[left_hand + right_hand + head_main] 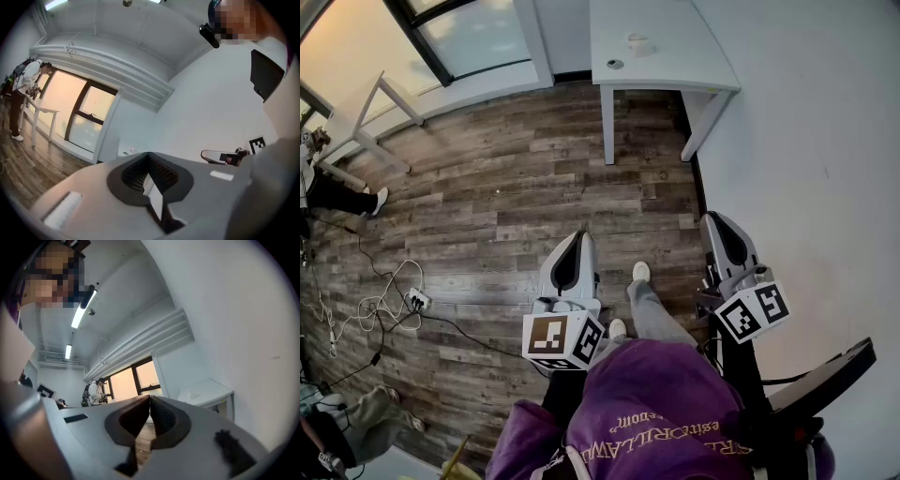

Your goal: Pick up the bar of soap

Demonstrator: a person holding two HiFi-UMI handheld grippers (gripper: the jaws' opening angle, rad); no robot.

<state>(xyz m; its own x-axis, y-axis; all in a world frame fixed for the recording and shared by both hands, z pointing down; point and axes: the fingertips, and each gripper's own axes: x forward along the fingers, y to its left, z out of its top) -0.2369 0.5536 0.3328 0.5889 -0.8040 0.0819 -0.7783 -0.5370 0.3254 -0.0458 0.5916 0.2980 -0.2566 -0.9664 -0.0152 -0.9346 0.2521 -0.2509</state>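
Note:
A white table (666, 47) stands against the far wall, well ahead of me. On it lie a small pale lump (639, 44) that may be the bar of soap and a small round thing (615, 64). My left gripper (578, 236) is held low over the wooden floor, its jaws shut and empty. Close to the wall, my right gripper (716, 220) is likewise shut with nothing in it. Both are far from the table. The right gripper view shows the table (208, 391) with the pale lump (192, 395) beyond the closed jaws. The left gripper view shows the table (130, 150) small and far off.
A white wall (825, 141) runs along my right. Cables and a power strip (414, 300) lie on the floor at left. Another white table (380, 98) stands by the window at far left, with a person (337, 195) near it. My shoes (640, 272) show below.

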